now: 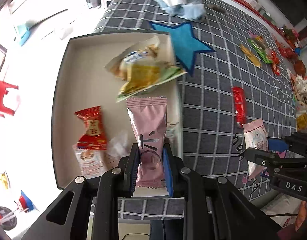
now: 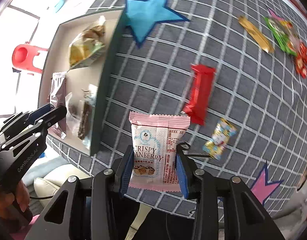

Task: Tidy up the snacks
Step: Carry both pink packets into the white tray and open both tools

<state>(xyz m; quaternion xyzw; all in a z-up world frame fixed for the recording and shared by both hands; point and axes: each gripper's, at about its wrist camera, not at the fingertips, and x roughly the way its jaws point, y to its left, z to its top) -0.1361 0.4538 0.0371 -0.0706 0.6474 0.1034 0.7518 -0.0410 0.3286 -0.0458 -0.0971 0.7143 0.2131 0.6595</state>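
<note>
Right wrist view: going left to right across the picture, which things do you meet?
Red stool → left gripper → box → blue star → cranberry packet held in the right gripper → red bar → yellow candy → gold packet → green packet.

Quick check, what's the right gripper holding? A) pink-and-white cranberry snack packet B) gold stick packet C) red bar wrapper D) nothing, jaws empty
A: in the right wrist view the right gripper is clamped on the pink-and-white cranberry snack packet, its blue pads pressing both sides, while the red bar wrapper lies on the checked cloth beyond it.
</note>
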